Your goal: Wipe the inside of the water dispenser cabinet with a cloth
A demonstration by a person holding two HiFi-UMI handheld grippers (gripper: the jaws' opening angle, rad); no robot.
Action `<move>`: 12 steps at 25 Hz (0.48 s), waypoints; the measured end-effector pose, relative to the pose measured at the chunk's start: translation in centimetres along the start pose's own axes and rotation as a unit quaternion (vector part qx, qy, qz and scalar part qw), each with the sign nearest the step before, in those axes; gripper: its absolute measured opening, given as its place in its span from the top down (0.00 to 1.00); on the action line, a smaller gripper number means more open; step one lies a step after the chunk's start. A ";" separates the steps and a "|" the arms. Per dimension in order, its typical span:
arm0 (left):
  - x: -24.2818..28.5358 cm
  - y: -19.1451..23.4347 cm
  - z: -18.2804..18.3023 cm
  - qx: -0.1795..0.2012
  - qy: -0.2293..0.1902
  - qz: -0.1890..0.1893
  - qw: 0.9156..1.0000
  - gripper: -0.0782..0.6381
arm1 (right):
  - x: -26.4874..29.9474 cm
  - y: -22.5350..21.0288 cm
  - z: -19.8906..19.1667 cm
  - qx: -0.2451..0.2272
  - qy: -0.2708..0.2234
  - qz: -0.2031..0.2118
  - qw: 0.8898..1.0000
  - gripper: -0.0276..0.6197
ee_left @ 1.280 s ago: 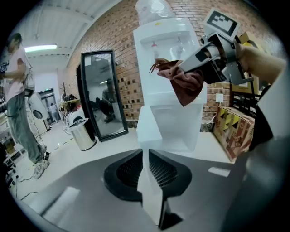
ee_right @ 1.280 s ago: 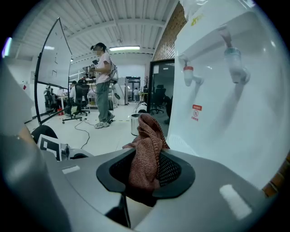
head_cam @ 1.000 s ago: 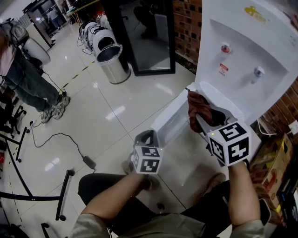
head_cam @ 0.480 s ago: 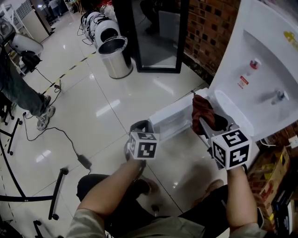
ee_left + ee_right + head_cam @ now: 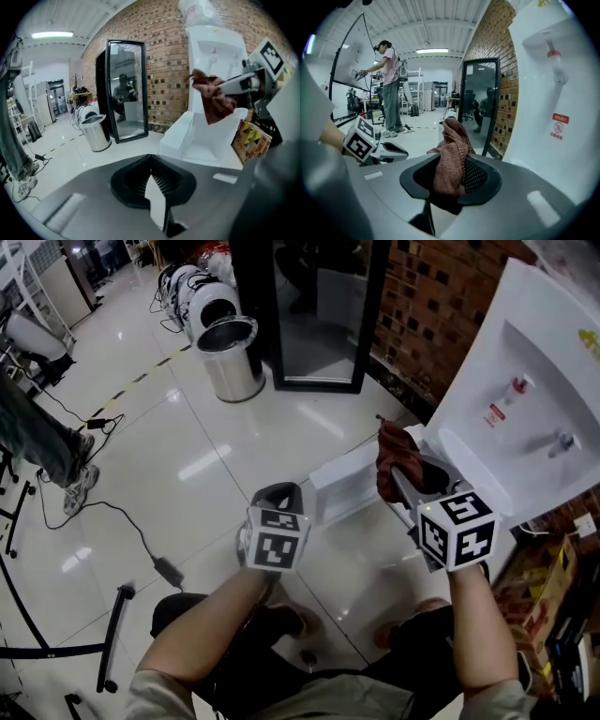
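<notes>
The white water dispenser (image 5: 525, 418) stands against a brick wall (image 5: 422, 306) with its cabinet door (image 5: 345, 486) swung open. The left claw (image 5: 277, 495), fully closed and empty, hovers beside that door. The right claw (image 5: 405, 482) pinches the reddish cloth (image 5: 394, 454) just before the cabinet opening.

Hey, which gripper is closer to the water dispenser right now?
Right. The right gripper, holding the cloth, is just in front of the water dispenser; the left gripper, shut and empty, sits farther left, beyond the open door.
</notes>
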State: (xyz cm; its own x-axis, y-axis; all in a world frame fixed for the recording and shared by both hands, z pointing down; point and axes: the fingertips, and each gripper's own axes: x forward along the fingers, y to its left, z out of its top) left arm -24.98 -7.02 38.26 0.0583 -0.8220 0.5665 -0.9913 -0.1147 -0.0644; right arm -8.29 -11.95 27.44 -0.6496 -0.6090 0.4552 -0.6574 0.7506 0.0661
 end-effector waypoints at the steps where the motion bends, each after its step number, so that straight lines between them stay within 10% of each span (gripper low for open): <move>1: -0.8 -0.2 0.8 0.005 -0.008 -0.003 1.000 0.89 | 0.6 0.4 0.2 -0.010 0.000 0.007 1.000 0.75; 6: -2.3 -1.7 3.7 0.045 -0.038 -0.017 0.998 0.82 | 2.7 3.3 1.6 -0.024 -0.018 0.044 0.999 0.75; 12: -1.9 -2.0 5.3 0.009 -0.052 -0.030 0.998 0.89 | 5.2 6.7 3.5 -0.042 -0.026 0.095 0.994 0.75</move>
State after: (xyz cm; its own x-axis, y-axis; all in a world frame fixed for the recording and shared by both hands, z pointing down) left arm -22.45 -8.19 32.91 0.1295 -0.8667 0.4817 -0.9837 -0.1735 -0.0478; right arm -17.45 -10.99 27.15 -0.7792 -0.4658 0.4193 -0.4891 0.8703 0.0579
